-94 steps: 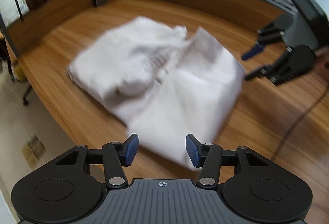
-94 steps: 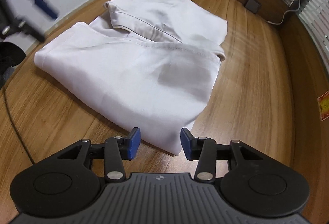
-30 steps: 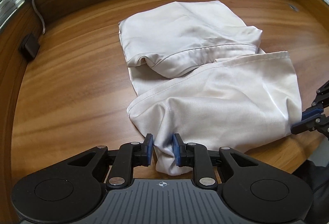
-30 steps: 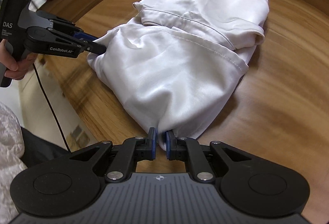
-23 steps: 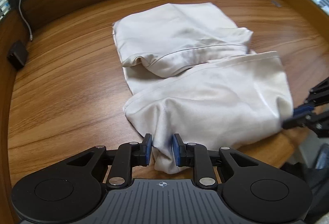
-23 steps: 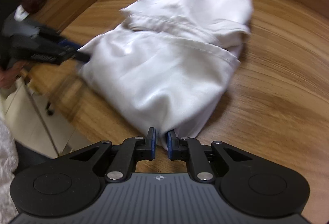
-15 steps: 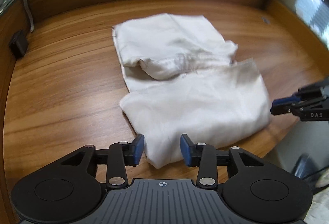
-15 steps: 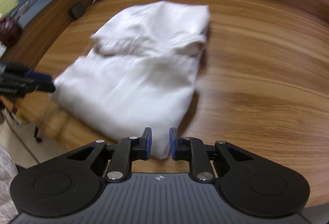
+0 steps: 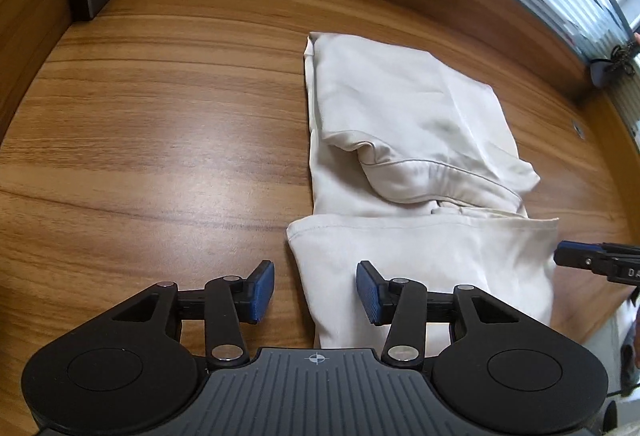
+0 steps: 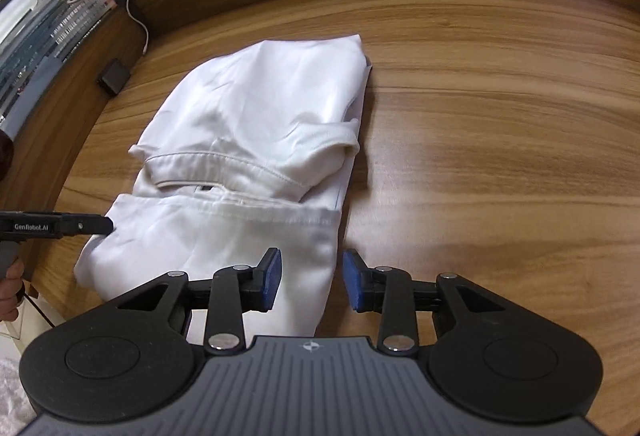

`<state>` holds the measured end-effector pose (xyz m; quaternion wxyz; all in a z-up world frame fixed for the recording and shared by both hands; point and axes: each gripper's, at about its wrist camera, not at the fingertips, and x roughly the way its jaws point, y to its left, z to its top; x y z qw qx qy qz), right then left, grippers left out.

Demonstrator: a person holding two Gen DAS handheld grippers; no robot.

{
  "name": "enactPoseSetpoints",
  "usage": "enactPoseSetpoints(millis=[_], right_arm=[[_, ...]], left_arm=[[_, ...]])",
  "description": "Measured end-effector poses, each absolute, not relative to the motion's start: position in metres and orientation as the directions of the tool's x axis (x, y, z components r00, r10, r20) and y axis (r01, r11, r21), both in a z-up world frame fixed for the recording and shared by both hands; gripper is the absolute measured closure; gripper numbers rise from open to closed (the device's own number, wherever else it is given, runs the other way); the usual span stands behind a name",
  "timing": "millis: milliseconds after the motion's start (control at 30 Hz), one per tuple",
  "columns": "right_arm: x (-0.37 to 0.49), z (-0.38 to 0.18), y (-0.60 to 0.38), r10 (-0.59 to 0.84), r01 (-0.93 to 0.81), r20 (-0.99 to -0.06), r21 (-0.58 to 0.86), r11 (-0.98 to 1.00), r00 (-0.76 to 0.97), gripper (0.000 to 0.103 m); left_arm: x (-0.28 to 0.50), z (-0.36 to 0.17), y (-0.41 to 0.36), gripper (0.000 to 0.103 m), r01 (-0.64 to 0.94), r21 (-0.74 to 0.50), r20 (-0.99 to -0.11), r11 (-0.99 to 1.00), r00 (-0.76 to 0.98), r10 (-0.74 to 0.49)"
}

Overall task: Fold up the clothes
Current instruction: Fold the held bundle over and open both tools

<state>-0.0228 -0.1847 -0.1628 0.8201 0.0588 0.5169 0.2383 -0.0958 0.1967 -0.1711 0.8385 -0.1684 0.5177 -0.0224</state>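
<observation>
So the white garment (image 9: 404, 155) lies on the wooden desk (image 9: 160, 139), already bundled into a rough rectangle. A far flap is doubled over toward the middle, a near flap is laid up to meet it, and their hems run almost side by side across the middle. In the left wrist view it sits right of centre, with its near end at the desk's near edge.

Left gripper (image 9: 316, 290) is spread wide with nothing in it, parked over the garment's near left corner. Right gripper (image 10: 311, 279) is also wide and empty, straddling the near right corner (image 10: 320, 276). Each one shows up at the side of the other's view, level with the near flap.

Progress-wise, I'd say most of the folding looks done: it's compact and layered. It isn't tidy though. The far flap bulges and the edges don't line up. Whether this counts as finished or another fold in half is coming, I can't tell from this.
</observation>
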Motion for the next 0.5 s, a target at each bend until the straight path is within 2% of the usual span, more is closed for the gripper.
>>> enactPoseSetpoints(millis=[100,167,200,267,300,367,500], right_arm=[[-0.015,-0.170,-0.180,0.459,-0.327,-0.821,0.355,0.876,0.339,0.065],[-0.012,-0.172,-0.178,0.468,-0.330,-0.815,0.363,0.872,0.340,0.066],[-0.012,-0.172,-0.177,0.472,-0.333,-0.811,0.365,0.869,0.345,0.077],[-0.013,-0.171,-0.175,0.483,-0.347,-0.801,0.367,0.863,0.354,0.092],[-0.015,-0.168,-0.175,0.488,-0.361,-0.794,0.363,0.859,0.362,0.096],[-0.020,-0.161,-0.172,0.489,-0.392,-0.783,0.341,0.855,0.385,0.100],[-0.024,-0.146,-0.170,0.458,-0.421,-0.766,0.270,0.866,0.452,0.101]], left_arm=[[-0.094,-0.172,0.194,0.057,-0.126,-0.312,-0.856,0.942,0.467,-0.221],[-0.094,-0.171,0.191,0.065,-0.115,-0.312,-0.848,0.943,0.481,-0.222],[-0.094,-0.170,0.190,0.080,-0.109,-0.312,-0.844,0.944,0.488,-0.222],[-0.094,-0.169,0.187,0.090,-0.098,-0.312,-0.836,0.945,0.502,-0.224],[-0.095,-0.168,0.186,0.095,-0.093,-0.312,-0.831,0.946,0.509,-0.224],[-0.099,-0.156,0.180,0.097,-0.064,-0.289,-0.799,0.955,0.565,-0.203],[-0.097,-0.136,0.164,0.097,-0.009,-0.239,-0.746,0.971,0.642,-0.177]])
